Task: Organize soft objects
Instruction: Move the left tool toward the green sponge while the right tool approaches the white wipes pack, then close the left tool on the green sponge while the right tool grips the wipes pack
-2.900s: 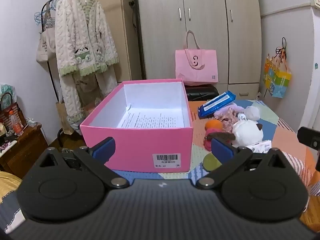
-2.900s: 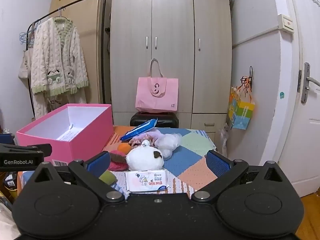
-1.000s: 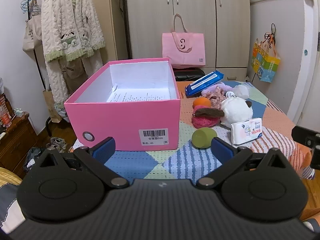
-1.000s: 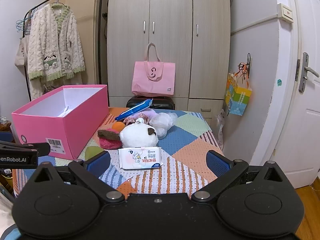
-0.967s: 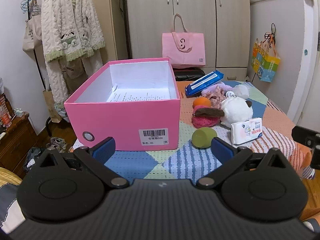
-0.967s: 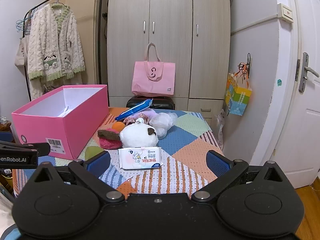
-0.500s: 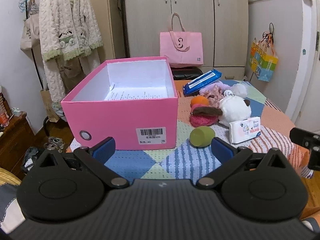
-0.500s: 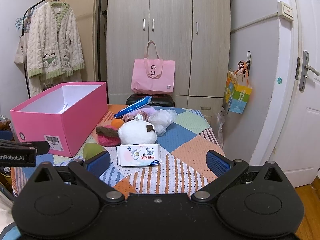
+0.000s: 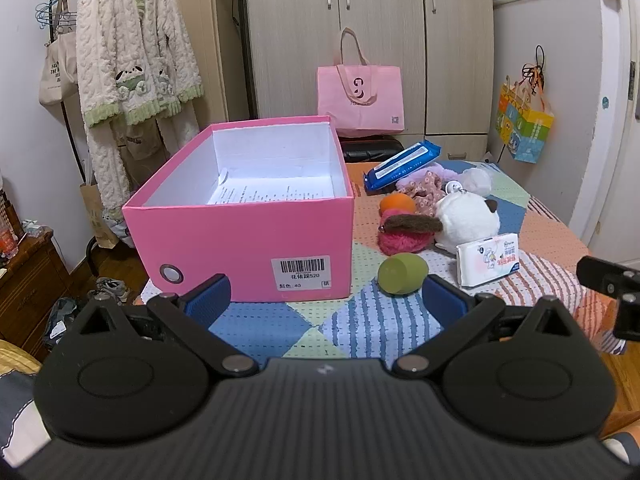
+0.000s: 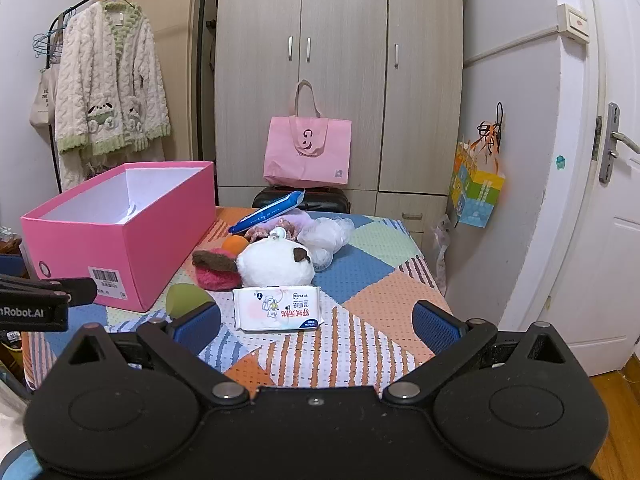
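Note:
An open pink box (image 9: 248, 240) (image 10: 152, 240) with a paper sheet inside stands on the left of the patchwork table (image 9: 360, 324) (image 10: 372, 276). To its right lie a green egg-shaped sponge (image 9: 402, 267) (image 10: 186, 298), a pink-and-brown fuzzy pouch (image 9: 404, 232) (image 10: 216, 270), a white plush (image 9: 466, 220) (image 10: 276, 264), an orange ball (image 9: 396, 202) (image 10: 235, 244), a white tissue pack (image 9: 488, 254) (image 10: 278, 308), a blue wipes pack (image 9: 402, 164) (image 10: 266, 210) and a white mesh puff (image 10: 326, 236). My left gripper (image 9: 324, 300) is open and empty before the box. My right gripper (image 10: 316, 326) is open and empty, before the tissue pack.
A pink tote bag (image 9: 360, 100) (image 10: 308, 152) rests against the wardrobe behind the table. A coat hangs on a rack (image 9: 132, 60) at the left. A wooden cabinet (image 9: 24, 264) stands low left. A door (image 10: 608, 200) is at the right.
Both grippers have drawn back and risen from the table, so the box and soft objects look farther away. Both stay open and nothing on the table has moved.

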A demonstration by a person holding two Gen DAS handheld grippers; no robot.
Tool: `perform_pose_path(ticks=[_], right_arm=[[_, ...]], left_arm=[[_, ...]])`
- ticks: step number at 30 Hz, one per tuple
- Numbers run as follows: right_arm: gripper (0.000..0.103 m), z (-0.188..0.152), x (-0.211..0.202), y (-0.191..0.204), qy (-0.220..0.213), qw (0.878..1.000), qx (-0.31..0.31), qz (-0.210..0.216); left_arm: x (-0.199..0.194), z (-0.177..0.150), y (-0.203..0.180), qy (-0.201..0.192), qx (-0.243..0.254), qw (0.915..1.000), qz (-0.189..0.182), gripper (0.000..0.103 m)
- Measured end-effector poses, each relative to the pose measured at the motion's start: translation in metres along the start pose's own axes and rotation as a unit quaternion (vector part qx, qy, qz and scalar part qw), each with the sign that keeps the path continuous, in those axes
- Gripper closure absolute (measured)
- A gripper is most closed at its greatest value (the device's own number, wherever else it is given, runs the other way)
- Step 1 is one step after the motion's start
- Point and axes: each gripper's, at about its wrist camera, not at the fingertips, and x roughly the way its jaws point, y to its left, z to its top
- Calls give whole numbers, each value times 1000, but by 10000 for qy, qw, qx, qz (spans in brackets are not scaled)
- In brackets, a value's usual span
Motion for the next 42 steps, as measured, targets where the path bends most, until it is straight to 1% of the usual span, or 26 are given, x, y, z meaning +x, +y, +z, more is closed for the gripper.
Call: perform_pose_path(ticks=[3,6,9,12,14,16,18,20,22,23,24,25,27,30,32,34,37,42], right_arm=[[0,1,-4,-1,-85,9999,-19,71],[0,4,-7,-4,-210,9996,-50,165],[0,3,-6,-8,-438,9984,-73,340],[0,-5,8,-15,-663,9967,-86,469],[0,-7,20,-18,-596,9968,-70,518],[0,-11,35,-23,-454,9970,-52,621],[0,-16,48,-25,-327,9968,-84,726],[0,-21,59,-24,-222,9961,-170,842],[0,-27,69,-21,-141,9953,-285,920],[0,-29,73,-20,-119,9950,-348,928],[0,-31,77,-19,-108,9946,-412,942],[0,-33,81,-19,-97,9941,-467,976],[0,-36,87,-20,-83,9931,-505,1059],[0,-39,98,-23,-44,9921,-497,1152],[0,-41,105,-25,-22,9913,-525,1210],[0,-43,112,-24,3,9896,-588,1309],[0,-45,124,-17,16,9866,-859,1388],[0,-45,135,-8,-9,9850,-989,1417]], left_arm=[[-4,3,0,-23,24,10000,-44,0],[-9,7,-2,-144,77,9998,-102,0],[-10,9,-3,-355,0,9993,-149,0],[-2,5,-5,-587,-52,9980,-221,0],[8,2,-6,-699,-83,9969,-366,1],[18,-2,-7,-742,-108,9954,-597,1],[31,-5,-9,-660,-139,9946,-784,3],[43,-8,-14,-480,-133,9945,-923,5],[52,-12,-21,-329,-97,9937,-1068,15],[57,-14,-25,-230,-59,9932,-1138,17],[61,-16,-28,-173,-22,9930,-1168,23],[65,-17,-32,-139,26,9932,-1159,26],[72,-21,-39,-140,140,9943,-1052,28],[76,-22,-47,-291,304,9946,-952,34],[80,-21,-51,-319,386,9946,-905,35],[86,-20,-54,-259,449,9947,-888,42],[97,-13,-59,-105,447,9950,-892,43],[112,-2,-62,254,408,9960,-758,43]])
